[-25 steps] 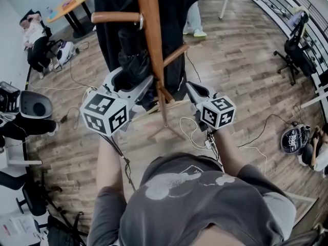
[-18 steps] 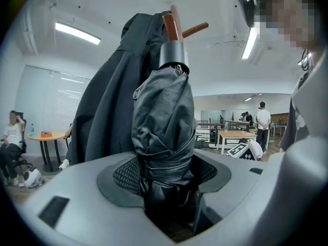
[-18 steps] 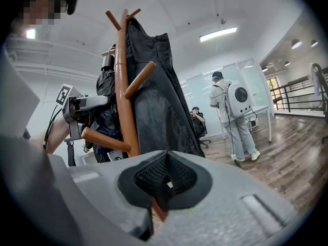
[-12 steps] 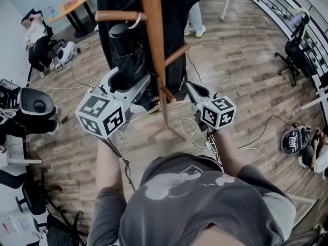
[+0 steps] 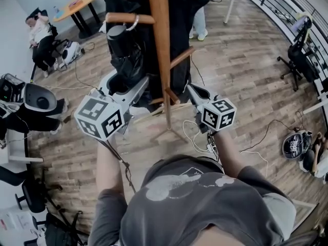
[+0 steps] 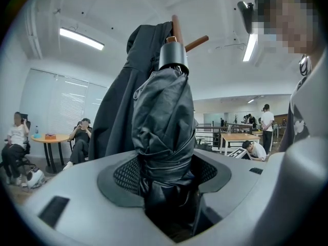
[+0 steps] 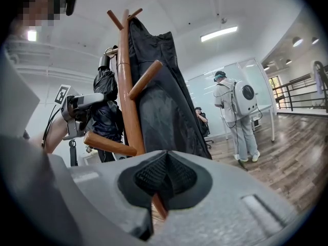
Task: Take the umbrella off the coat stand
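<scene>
A folded black umbrella [image 5: 125,53] hangs upright by a wrist loop [image 5: 135,21] on the upper left peg of the wooden coat stand [image 5: 161,50]. My left gripper [image 5: 124,84] is shut on the umbrella's bundled lower part. In the left gripper view the umbrella [image 6: 164,122] rises from between the pads of the left gripper [image 6: 165,174] to its grey handle cap [image 6: 173,58]. To the right of the pole my right gripper [image 5: 196,93] is shut and holds nothing. In the right gripper view its pads meet in front of the right gripper [image 7: 164,181], and the stand [image 7: 126,86] and umbrella [image 7: 106,104] show beyond.
A black coat [image 5: 180,14] hangs on the stand's far side. Lower pegs [image 5: 180,58] stick out to the right. Cables [image 5: 193,132] lie on the wood floor by the stand's base. A seated person [image 5: 43,35], a round table [image 5: 77,4] and a standing person [image 7: 236,106] are nearby.
My left gripper has risen a little with the umbrella in it, bringing the umbrella's top closer to the peg. The right gripper has stayed where it was.
</scene>
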